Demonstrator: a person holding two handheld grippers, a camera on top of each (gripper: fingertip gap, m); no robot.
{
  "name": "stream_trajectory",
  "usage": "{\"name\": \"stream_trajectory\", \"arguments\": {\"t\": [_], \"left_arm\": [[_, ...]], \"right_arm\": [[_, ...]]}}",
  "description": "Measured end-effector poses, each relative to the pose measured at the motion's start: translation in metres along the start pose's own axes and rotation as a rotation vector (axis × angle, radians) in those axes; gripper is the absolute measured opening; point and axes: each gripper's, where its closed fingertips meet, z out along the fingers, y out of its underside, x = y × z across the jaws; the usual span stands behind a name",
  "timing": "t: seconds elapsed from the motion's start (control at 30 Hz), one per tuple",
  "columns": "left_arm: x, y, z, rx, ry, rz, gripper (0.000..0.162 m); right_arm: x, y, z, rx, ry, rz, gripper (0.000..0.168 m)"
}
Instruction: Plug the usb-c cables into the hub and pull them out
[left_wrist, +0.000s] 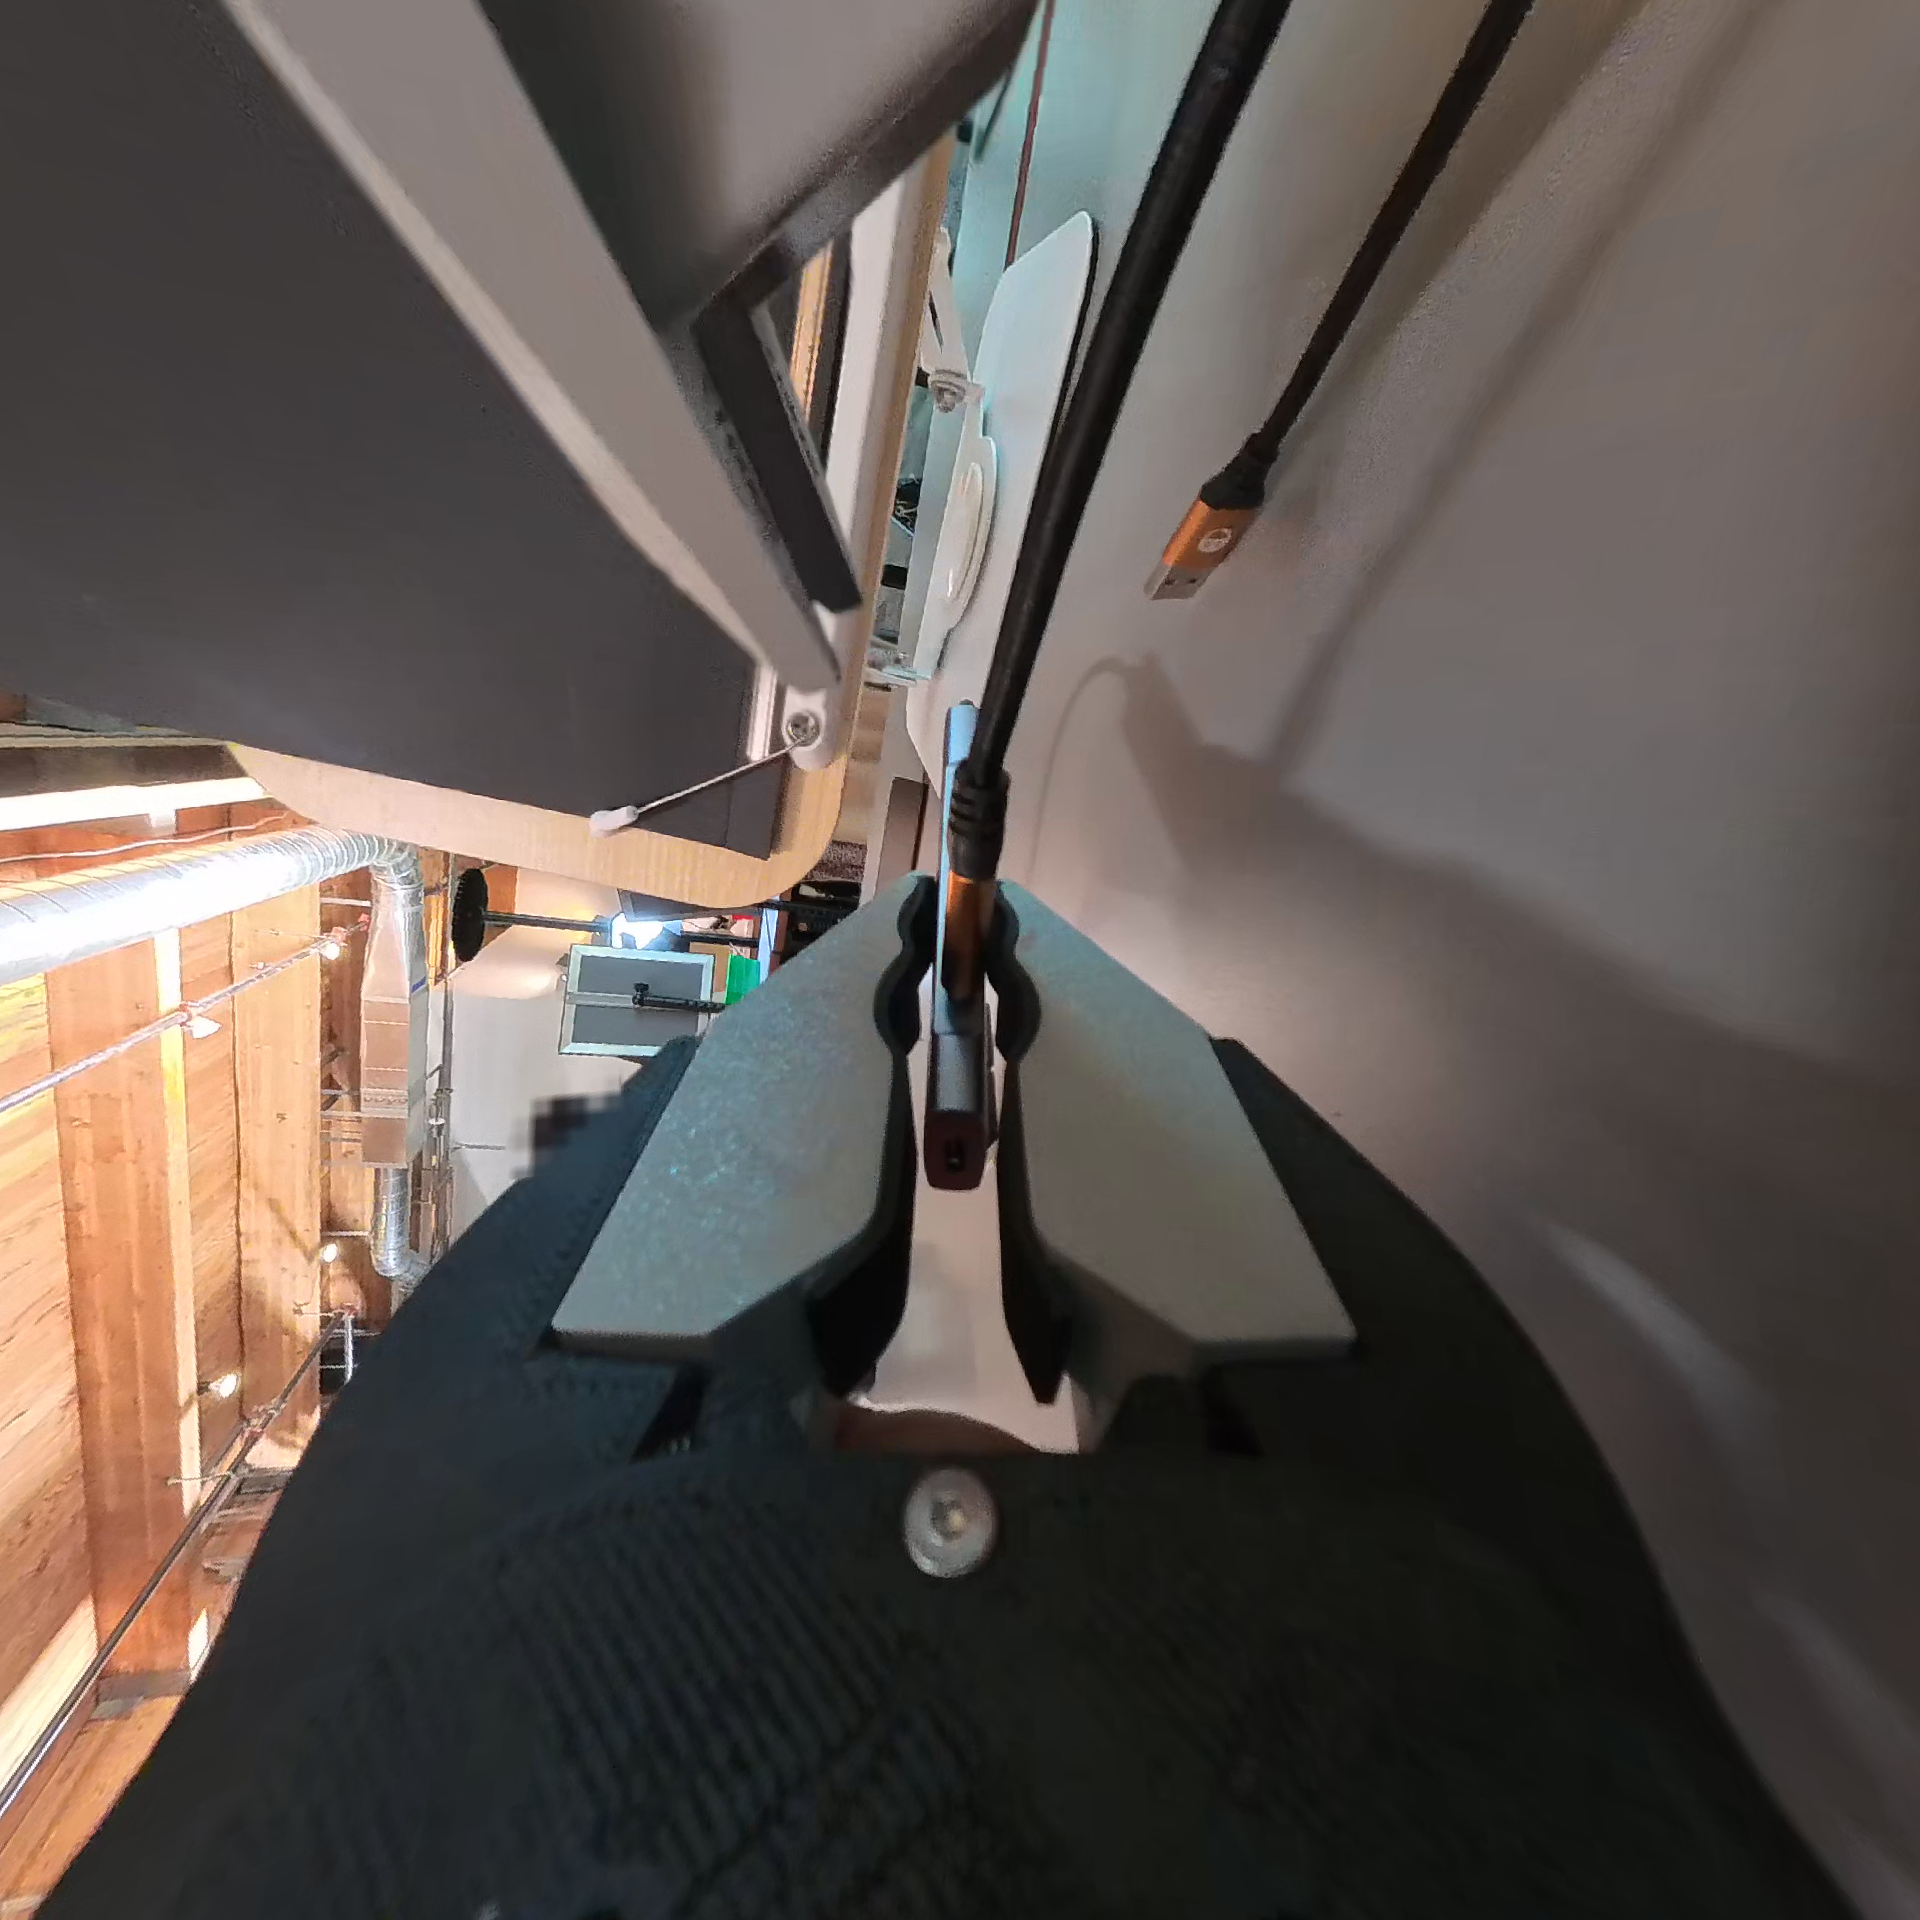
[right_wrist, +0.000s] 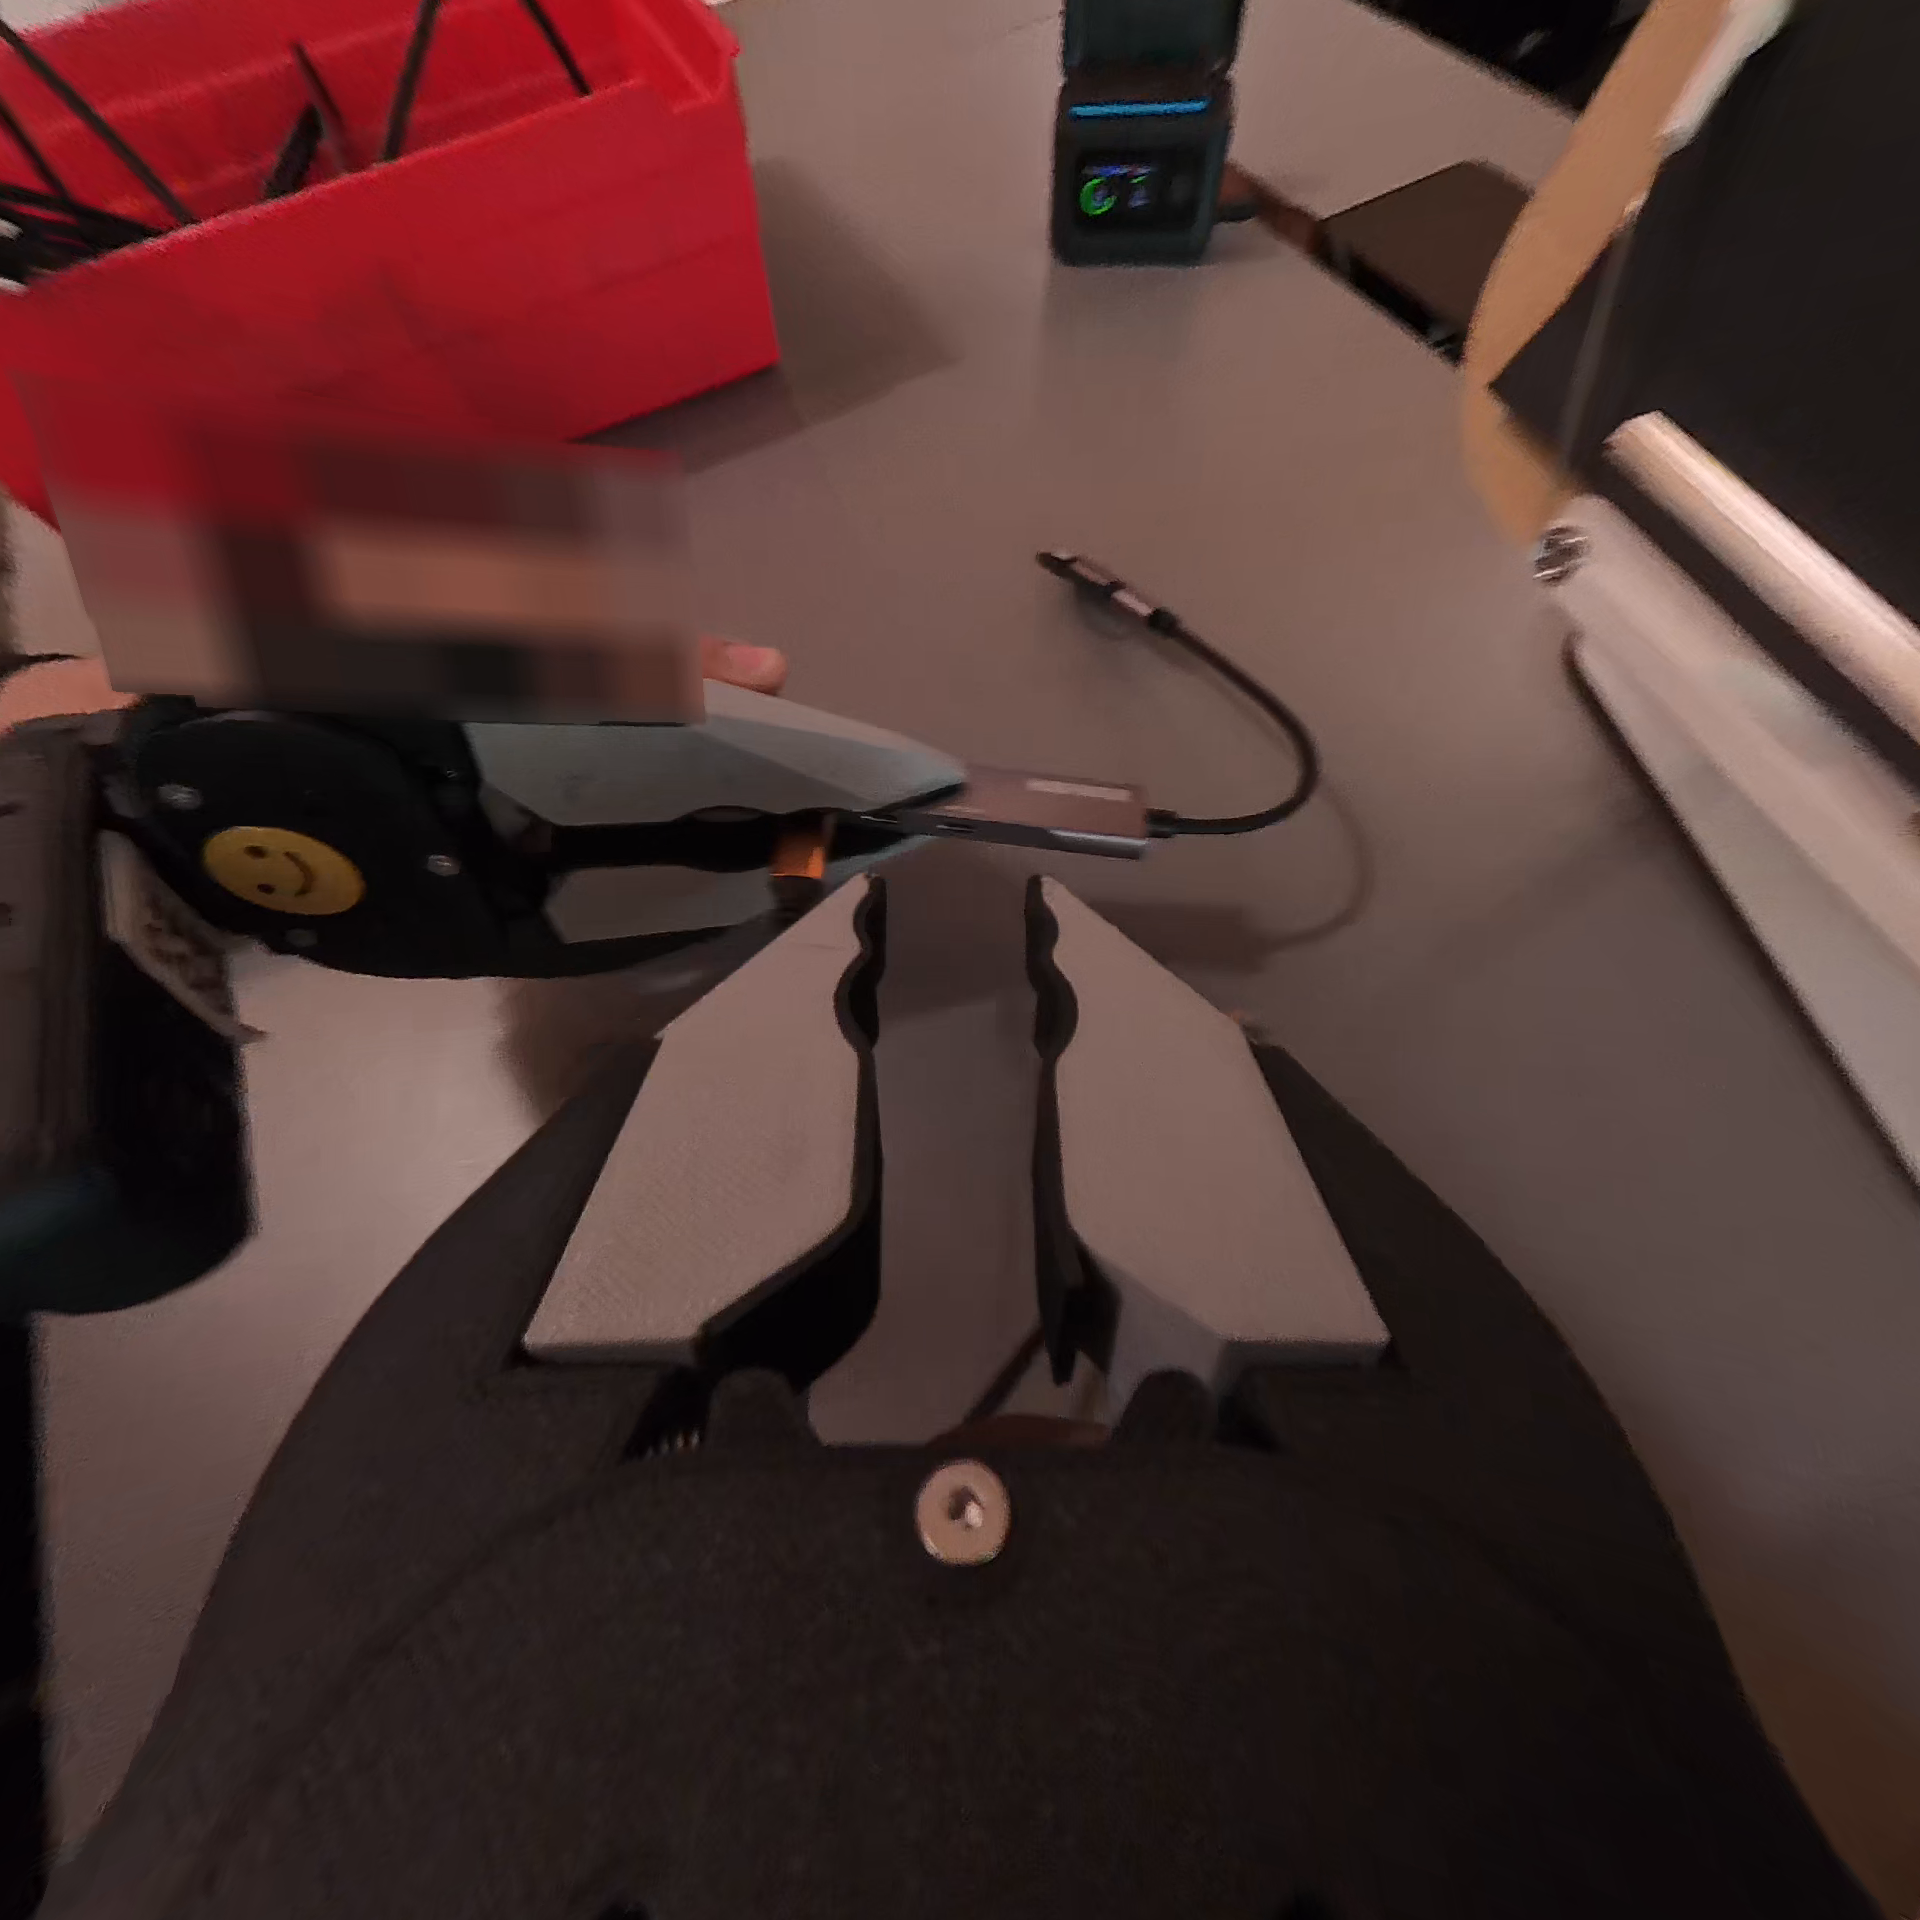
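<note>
Above the grey table (right_wrist: 1195, 436), left gripper (left_wrist: 961, 925) clamping the hub (right_wrist: 1039, 810), right gripper (right_wrist: 951, 894) parted, empty.

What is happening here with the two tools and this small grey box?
A person holds a tool in each hand over a grey table. The left tool is shut on the grey hub, with an orange-tipped black cable sitting in the hub at the grip. The right tool is open and empty, just short of the hub. A second orange-tipped cable lies loose on the table. A red bin stands behind.
</note>
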Motion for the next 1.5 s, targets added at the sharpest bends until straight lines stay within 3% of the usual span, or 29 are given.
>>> {"name": "stream_trajectory", "arguments": {"t": [0.13,0.27,0.37,0.53,0.63,0.77,1.07,1.33,1.5], "left_arm": [[-0.001,-0.006,-0.004,0.043,-0.002,0.005,0.007],[0.0,-0.014,-0.01,0.103,0.022,-0.01,0.007],[0.0,-0.019,-0.015,0.149,0.039,-0.035,0.007],[0.004,-0.029,-0.023,0.222,0.085,-0.05,0.007],[0.008,-0.038,-0.028,0.274,0.122,-0.078,0.007],[0.012,-0.04,-0.03,0.294,0.159,-0.1,0.007],[0.0,-0.027,-0.035,0.312,0.201,-0.266,0.023],[-0.001,-0.014,-0.035,0.315,0.251,-0.343,0.017],[0.005,-0.027,-0.048,0.404,0.373,-0.429,0.019]], "right_arm": [[0.02,0.007,-0.001,-0.045,0.145,-0.187,0.025],[0.032,0.01,0.0,-0.094,0.366,-0.56,0.025],[0.022,0.013,0.008,-0.114,0.396,-0.728,0.025],[0.012,0.026,0.021,-0.162,0.354,-0.804,0.031],[0.008,0.031,0.025,-0.186,0.35,-0.874,0.016],[0.006,0.035,0.025,-0.205,0.335,-0.913,0.013],[-0.006,0.034,0.023,-0.157,0.257,-0.9,0.006],[-0.01,0.031,0.017,-0.123,0.216,-0.879,0.006],[-0.017,0.036,0.016,-0.132,0.161,-0.874,0.006]]}}
